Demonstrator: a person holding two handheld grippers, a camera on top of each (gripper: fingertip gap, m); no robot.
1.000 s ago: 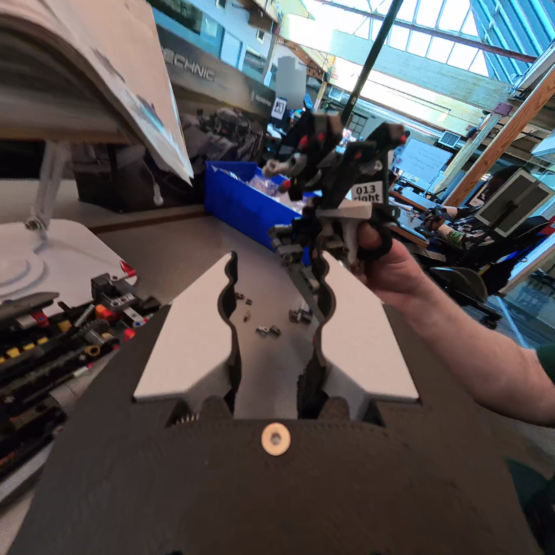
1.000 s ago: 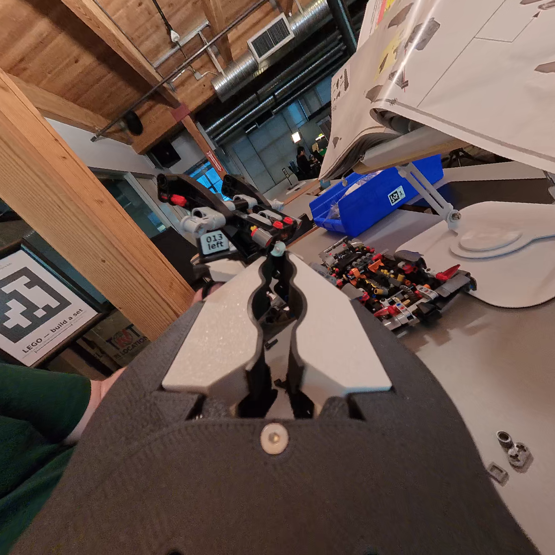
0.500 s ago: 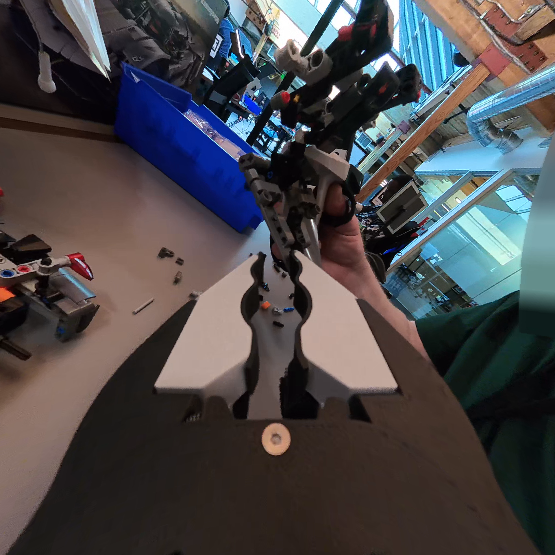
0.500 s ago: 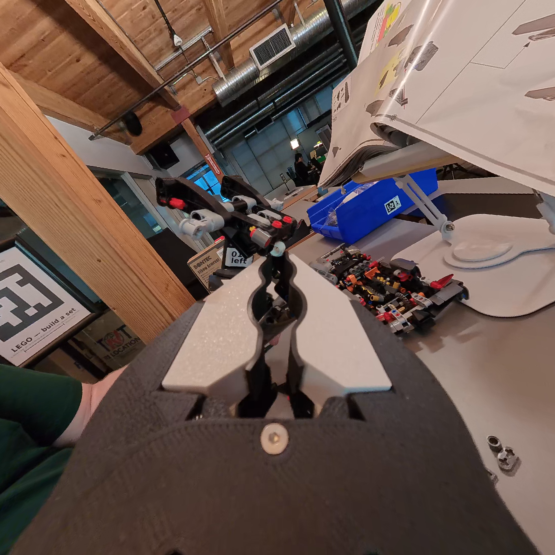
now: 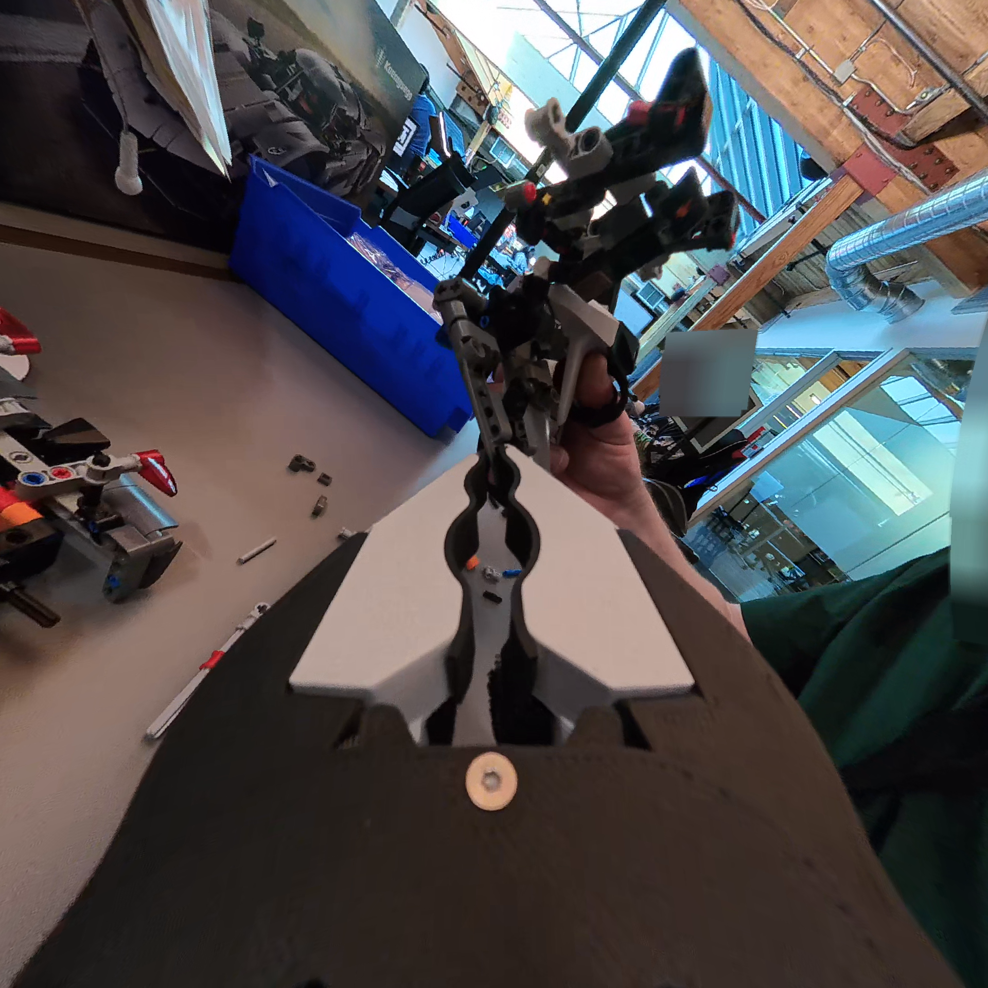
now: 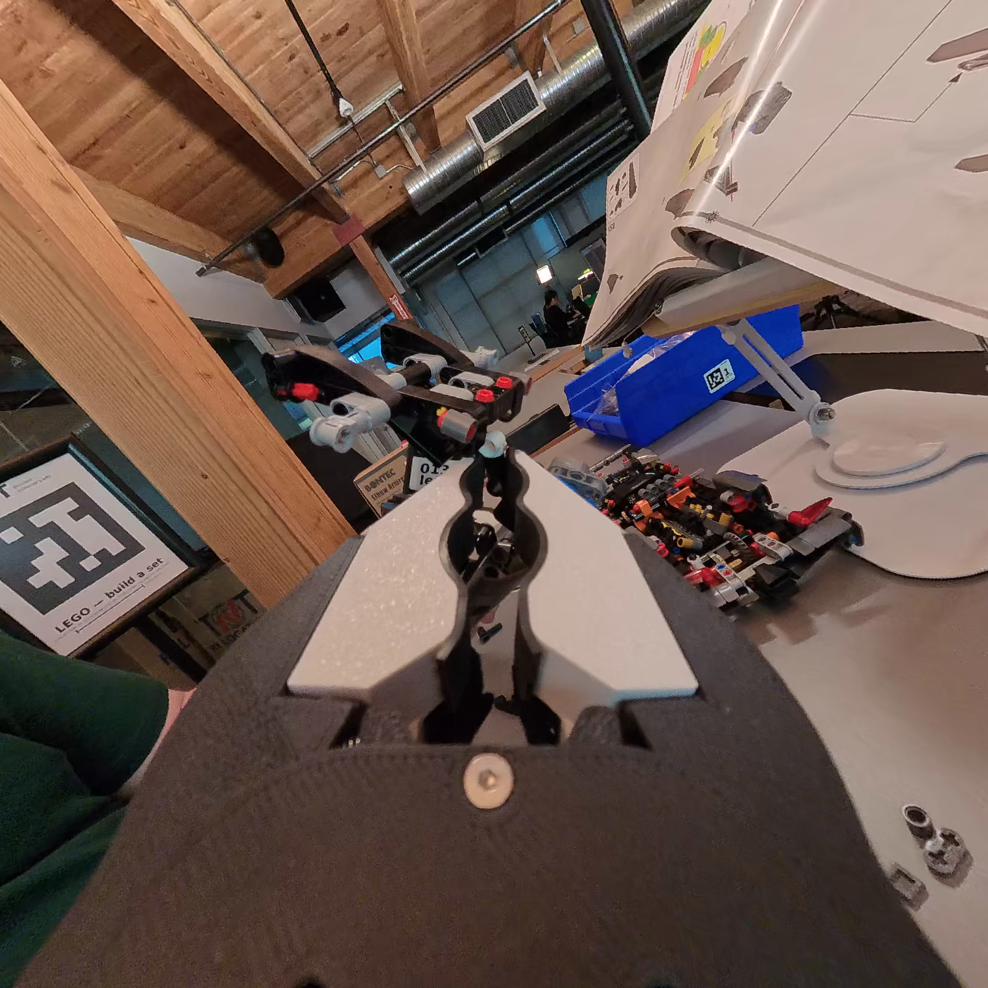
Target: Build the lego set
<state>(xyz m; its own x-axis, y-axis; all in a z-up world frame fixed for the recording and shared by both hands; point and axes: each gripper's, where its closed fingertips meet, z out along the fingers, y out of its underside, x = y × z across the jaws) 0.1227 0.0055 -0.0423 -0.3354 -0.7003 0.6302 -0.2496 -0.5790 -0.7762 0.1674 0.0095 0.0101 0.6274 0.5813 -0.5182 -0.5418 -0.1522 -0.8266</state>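
Observation:
A black and grey lego sub-assembly with red pins is held up in the air between both grippers. My right gripper is shut on its dark lower part, and its curved black panels rise above the tips. A hand holds that gripper. My left gripper has its jaws closed on the lower end of the sub-assembly's grey beam. The main car model lies on the grey table; it also shows at the left of the left wrist view.
A blue bin stands at the back of the table. An open instruction book sits on a white stand. Loose small pieces, two thin white axles and several grey bits lie on the table. A wooden post stands to the left. One gripper's finger ends stand about 7 cm off the other's. Both grippers' tips are roughly 20 cm from the main car model.
My left gripper has swung from the model toward the right gripper and closed from wide open onto the grey beam's lower end. The right gripper has kept its grip and barely moved.

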